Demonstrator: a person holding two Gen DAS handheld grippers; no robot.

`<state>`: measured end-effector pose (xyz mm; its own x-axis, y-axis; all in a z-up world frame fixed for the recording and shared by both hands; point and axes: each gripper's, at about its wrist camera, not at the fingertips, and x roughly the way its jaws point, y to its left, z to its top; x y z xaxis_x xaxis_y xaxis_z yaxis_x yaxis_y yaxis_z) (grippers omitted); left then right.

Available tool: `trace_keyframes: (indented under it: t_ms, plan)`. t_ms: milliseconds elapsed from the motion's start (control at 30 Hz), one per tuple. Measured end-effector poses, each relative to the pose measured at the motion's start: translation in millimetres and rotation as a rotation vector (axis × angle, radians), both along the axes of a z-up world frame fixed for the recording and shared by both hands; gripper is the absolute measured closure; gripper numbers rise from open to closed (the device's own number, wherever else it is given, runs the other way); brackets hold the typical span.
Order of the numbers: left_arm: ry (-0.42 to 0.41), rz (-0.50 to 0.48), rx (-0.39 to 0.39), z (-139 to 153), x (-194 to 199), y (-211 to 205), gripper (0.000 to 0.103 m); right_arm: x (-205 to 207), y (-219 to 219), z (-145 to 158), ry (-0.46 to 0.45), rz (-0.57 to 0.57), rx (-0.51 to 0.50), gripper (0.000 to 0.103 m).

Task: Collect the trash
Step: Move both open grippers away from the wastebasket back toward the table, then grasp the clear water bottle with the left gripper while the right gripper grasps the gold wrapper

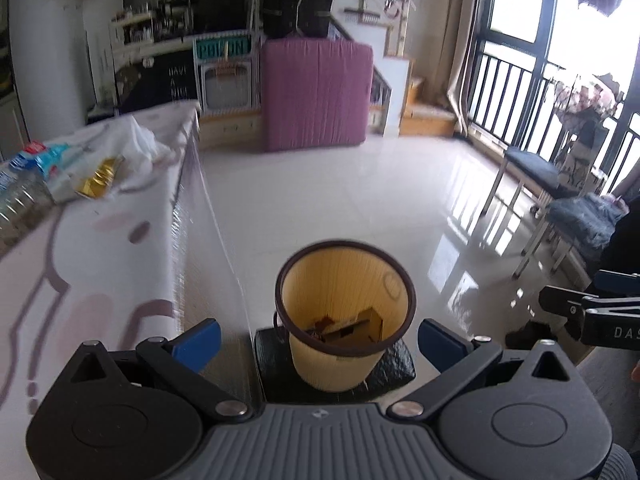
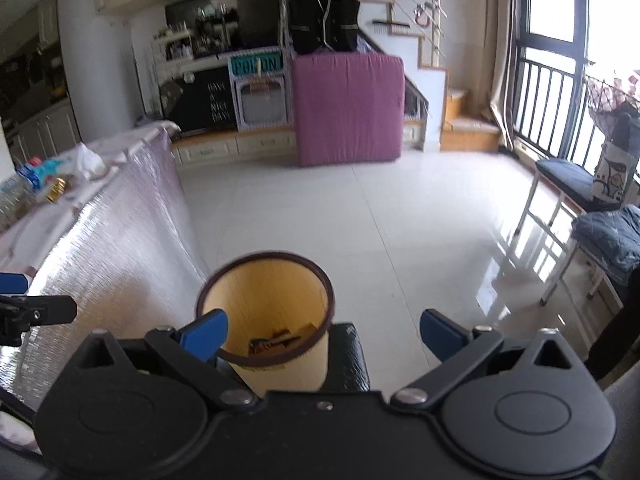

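Left claw point(image 1: 318, 338): jaws spread wide, nothing between them. Right claw point(image 2: 324, 334): jaws likewise spread wide and empty. Both hang above the yellow waste bin point(image 1: 346, 354), which stands on the floor point(image 1: 340, 200) on a black mat point(image 1: 394, 364), just beside the desk point(image 1: 100, 272) at its near right edge. Small scraps of trash point(image 2: 276, 344) lie at the bin's bottom; their kind cannot be told. On the desk, toward its far left edge, lie a clear plastic bottle point(image 1: 18, 196), a gold wrapper point(image 1: 100, 180) and a crumpled white bag point(image 1: 132, 144), close together.
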<state>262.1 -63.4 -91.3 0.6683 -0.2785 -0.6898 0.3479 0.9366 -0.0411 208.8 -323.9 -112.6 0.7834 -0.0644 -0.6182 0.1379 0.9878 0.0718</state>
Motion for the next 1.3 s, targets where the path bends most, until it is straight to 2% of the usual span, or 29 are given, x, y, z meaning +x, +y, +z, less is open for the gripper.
trace_keyframes:
  t_ms: [300,567,700,1033,1200,1300]
  plan:
    - [-0.137,0.053,-0.070,32.6,-33.3,49.8,0.000,-31.3,29.2,25.5,-0.203,0.039,0.008,0.000]
    - [-0.286,0.108,-0.075,52.1,-54.6,106.9,0.000,-35.6,66.9,37.6,-0.336,0.123,-0.014,0.000]
    - [-0.350,0.142,-0.078,57.5,-62.4,137.4,0.000,-31.9,95.6,39.9,-0.390,0.200,-0.008,0.000]
    - [-0.459,0.235,-0.045,60.1,-70.3,216.0,0.000,-10.9,183.0,40.8,-0.415,0.344,-0.070,0.000]
    - [-0.472,0.242,-0.048,49.7,-61.9,266.7,0.000,5.7,206.3,43.7,-0.423,0.400,-0.013,0.000]
    - [-0.482,0.244,-0.037,41.9,-49.1,296.3,0.000,23.8,216.7,42.9,-0.387,0.396,0.059,0.000]
